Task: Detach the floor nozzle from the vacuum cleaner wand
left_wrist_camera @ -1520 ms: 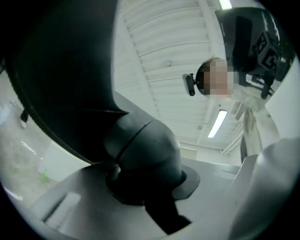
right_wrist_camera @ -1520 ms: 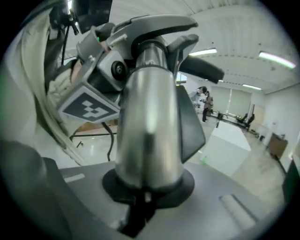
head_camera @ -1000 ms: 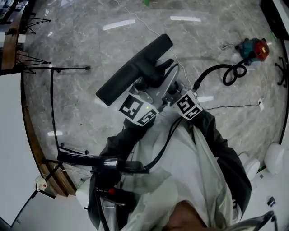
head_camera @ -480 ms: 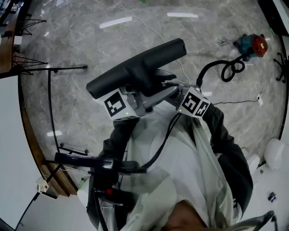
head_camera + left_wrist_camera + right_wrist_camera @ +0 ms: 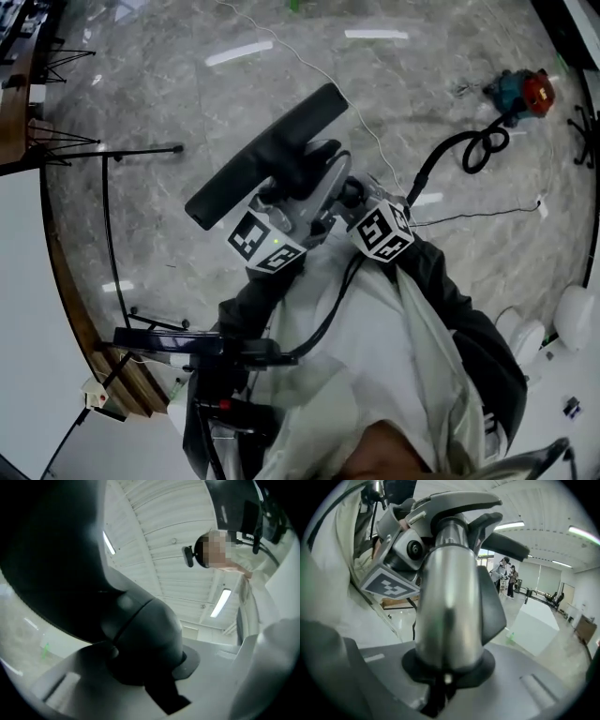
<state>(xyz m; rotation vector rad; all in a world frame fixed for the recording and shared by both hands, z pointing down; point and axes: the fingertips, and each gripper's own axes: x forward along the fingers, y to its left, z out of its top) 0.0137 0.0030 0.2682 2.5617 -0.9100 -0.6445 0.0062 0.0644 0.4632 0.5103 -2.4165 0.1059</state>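
Black plastic fills most of the left gripper view: the nozzle [image 5: 61, 550] looms so near the lens that its head is a dark, edgeless mass, cut off at the top and left. Its rounded neck sits between the jaws of the left gripper [image 5: 140, 672], which are drawn in narrow and press on it from either side. The lowest part of the neck is lost in shadow. In the head view the nozzle is held up off the marble floor [image 5: 169, 94], a long bar slanting from lower left to upper right in front of the person's chest.

The right gripper [image 5: 440, 667] is clamped on the silver wand [image 5: 447, 602], its jaws narrow against the tube. Further up the tube, a grey fitting and a black part overlap and are hard to separate. The left gripper's marker cube [image 5: 389, 585] sits just beside them on the left. Whether wand and nozzle are still joined cannot be told. From above, both grippers and their cubes cover the joint.

A black hose [image 5: 459, 150] curls over the floor at right towards the vacuum [image 5: 523, 94], which is small and blurred near the edge. The person's pale coat [image 5: 375, 356] hides much of the lower part of the head view. A thin dark stand [image 5: 105, 216] at left is partly cut off.
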